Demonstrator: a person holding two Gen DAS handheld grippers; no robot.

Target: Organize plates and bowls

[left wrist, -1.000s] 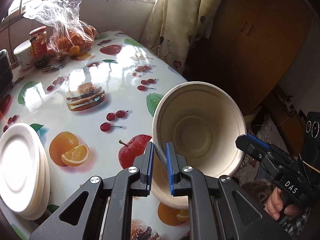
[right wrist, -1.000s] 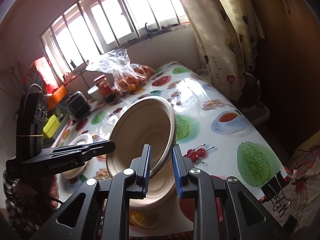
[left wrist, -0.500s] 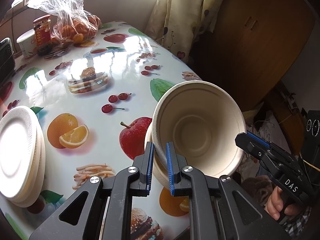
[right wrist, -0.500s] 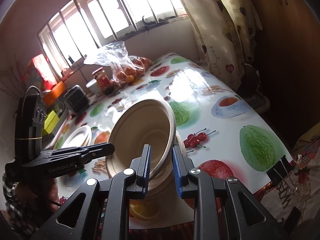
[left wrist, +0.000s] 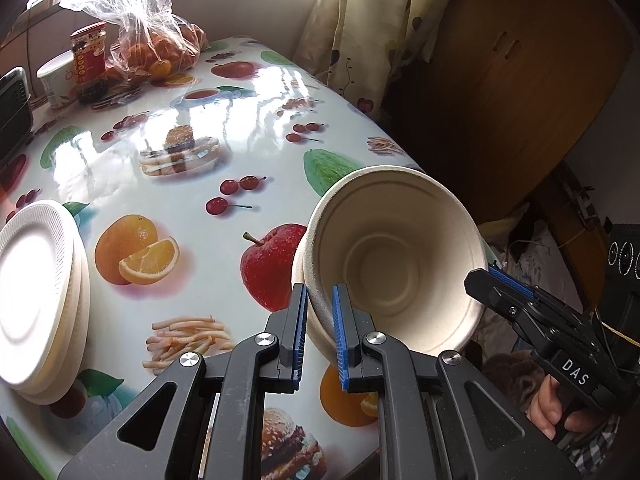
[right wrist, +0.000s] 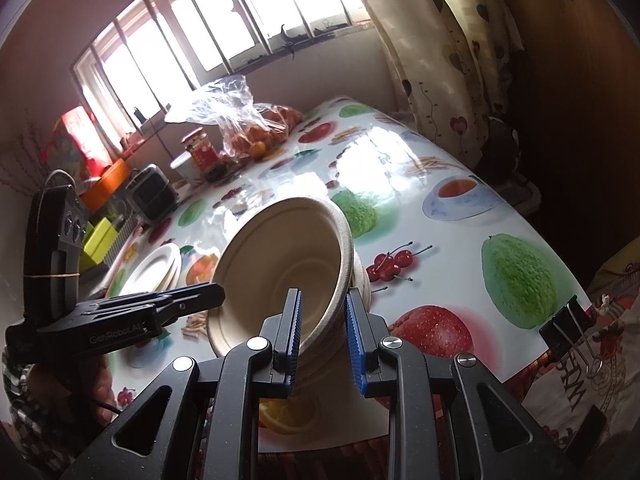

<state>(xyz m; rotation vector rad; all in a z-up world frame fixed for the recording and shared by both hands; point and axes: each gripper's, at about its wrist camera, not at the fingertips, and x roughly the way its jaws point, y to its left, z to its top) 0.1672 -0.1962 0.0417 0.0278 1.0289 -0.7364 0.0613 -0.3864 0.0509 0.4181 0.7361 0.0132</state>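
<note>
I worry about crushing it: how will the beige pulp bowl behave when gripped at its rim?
The bowl looks thin and moulded, so probably light and slightly flexible. Its matte surface should resist slipping. Held tilted by opposite rims, it might buckle if squeezed hard.

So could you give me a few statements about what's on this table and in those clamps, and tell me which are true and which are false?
1. Both grippers, left gripper and right gripper, grip the tilted bowl. True.
2. The paper plates are spread out singly. False: they sit in one stack.
3. The bag of oranges lies at the table's far end. True.
4. The tablecloth is plain white. False: it shows printed fruit and food.
</note>
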